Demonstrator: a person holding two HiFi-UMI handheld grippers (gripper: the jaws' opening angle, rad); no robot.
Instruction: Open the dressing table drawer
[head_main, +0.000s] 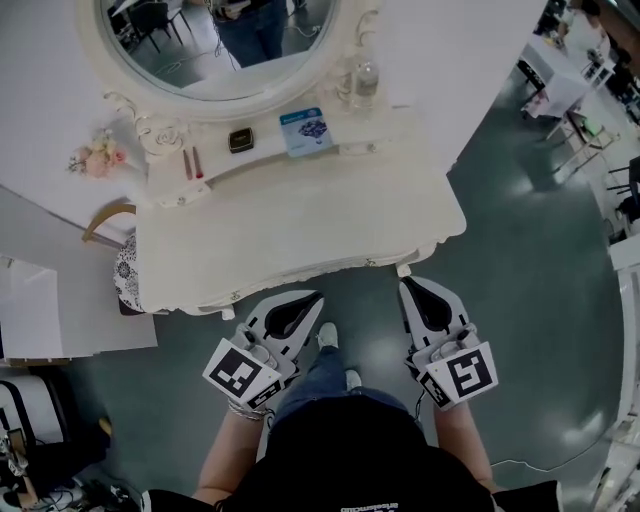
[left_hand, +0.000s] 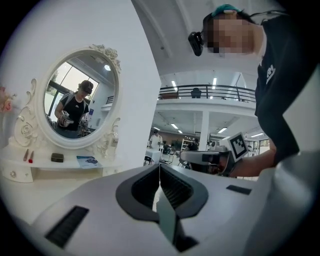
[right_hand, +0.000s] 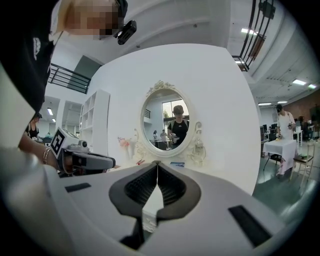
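A cream dressing table (head_main: 300, 235) with an oval mirror (head_main: 215, 45) stands against a white wall. Its drawer front is hidden under the tabletop's scalloped front edge in the head view. My left gripper (head_main: 317, 297) is shut and empty, its tips just short of the table's front edge. My right gripper (head_main: 408, 283) is shut and empty as well, its tip close to the front right corner. In the left gripper view the left gripper (left_hand: 159, 166) has its jaws together, and the mirror (left_hand: 80, 100) lies off to the left. The right gripper (right_hand: 157, 163) points at the mirror (right_hand: 167, 122).
A raised shelf (head_main: 260, 150) below the mirror carries a small dark box (head_main: 240, 139), a blue card (head_main: 306, 130), two red sticks (head_main: 192, 162) and a glass bottle (head_main: 365, 82). Pink flowers (head_main: 98, 157) sit at the left. A chair (head_main: 110, 225) stands beside the table. Grey floor spreads to the right.
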